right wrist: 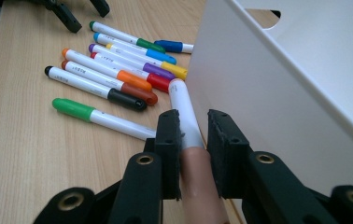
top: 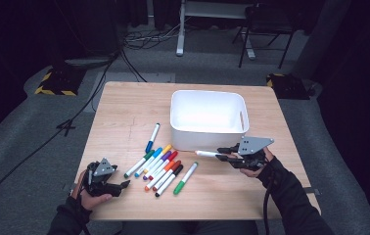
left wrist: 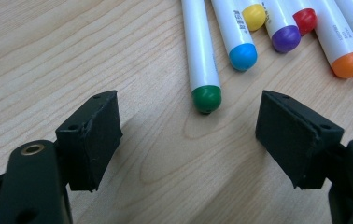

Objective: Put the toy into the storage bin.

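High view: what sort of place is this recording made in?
Probably a recording studio or lab: dark drapes around a light wooden table, black cables trailing over grey carpet, yellow-and-black hazard-striped base.

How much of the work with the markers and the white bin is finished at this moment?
Done: nothing visible; what shows of the bin holds no markers. In hand: the right tool is shut on one marker, held beside the bin wall. Left: about ten markers lie on the table, and the left tool is open in front of the green-tipped marker.
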{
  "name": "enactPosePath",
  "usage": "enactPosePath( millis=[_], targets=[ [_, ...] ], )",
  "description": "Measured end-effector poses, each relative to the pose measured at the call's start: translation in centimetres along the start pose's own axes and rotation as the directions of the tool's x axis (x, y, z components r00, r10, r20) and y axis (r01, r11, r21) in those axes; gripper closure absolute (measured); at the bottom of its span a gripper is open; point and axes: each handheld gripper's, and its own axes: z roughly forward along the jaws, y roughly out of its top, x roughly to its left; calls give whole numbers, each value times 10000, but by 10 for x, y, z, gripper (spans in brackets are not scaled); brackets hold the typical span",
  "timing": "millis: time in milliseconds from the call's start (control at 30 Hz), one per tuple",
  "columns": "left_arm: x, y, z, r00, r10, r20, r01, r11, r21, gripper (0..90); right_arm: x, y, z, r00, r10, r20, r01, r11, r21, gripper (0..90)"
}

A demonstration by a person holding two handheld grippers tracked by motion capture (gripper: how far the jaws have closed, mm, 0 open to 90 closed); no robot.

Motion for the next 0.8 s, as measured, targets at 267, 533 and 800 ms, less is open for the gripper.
enactPosePath(
  millis=[267, 533, 800],
  targets=[
    [0, 0, 0, 10000, -4, 1, 4, 10000, 2, 226, -9, 19, -17, 9988, -385, 293, 389, 9992, -109, 747],
    [0, 0, 0, 10000, -3, -2, 3, 10000, 0, 226, -17, 36, -29, 9970, -548, 544, 566, 9979, -330, 747],
    [0, 0, 0, 10000, -19, 7, 19, 10000, 9, 226, -27, 50, -38, 9943, -653, 844, 700, 9961, -538, 747]
  ],
)
